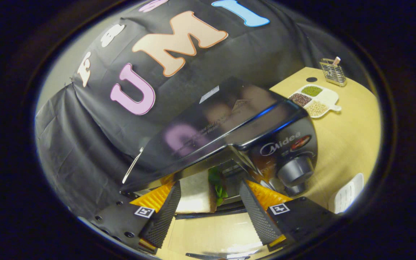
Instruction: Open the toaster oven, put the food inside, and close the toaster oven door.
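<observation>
The black toaster oven (229,122) stands tilted across the gripper view, its knobs (295,169) on the right of its front. Its door (211,234) hangs open and lies flat beneath the fingers, and the door's handle (222,255) shows nearest to me. A sandwich (195,195) of white bread with green lettuce rests inside the oven's mouth. My gripper (211,185) is open at the mouth, fingertips either side of the sandwich. The left finger (164,213) is close to the bread, while a gap separates the right finger (255,213) from the lettuce.
The oven sits on a light wooden table (352,137). Behind it to the right lie a white divided dish (314,100) of beans and a small wire holder (332,71). A white ribbed object (345,196) lies right of the fingers. Black cloth hangs behind.
</observation>
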The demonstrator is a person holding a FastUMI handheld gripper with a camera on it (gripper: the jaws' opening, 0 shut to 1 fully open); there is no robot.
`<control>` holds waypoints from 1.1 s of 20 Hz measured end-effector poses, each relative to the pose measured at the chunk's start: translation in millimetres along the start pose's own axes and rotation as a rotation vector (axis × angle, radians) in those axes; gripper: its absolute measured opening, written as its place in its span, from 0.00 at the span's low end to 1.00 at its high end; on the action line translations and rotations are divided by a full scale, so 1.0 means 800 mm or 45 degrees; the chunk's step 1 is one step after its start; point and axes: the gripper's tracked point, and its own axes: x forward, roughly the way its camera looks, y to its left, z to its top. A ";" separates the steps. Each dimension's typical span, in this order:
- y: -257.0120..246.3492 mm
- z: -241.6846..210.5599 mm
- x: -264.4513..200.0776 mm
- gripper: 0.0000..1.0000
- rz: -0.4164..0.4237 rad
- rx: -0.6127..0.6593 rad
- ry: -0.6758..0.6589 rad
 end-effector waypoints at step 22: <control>0.045 -0.134 -0.123 0.99 0.194 -0.281 0.446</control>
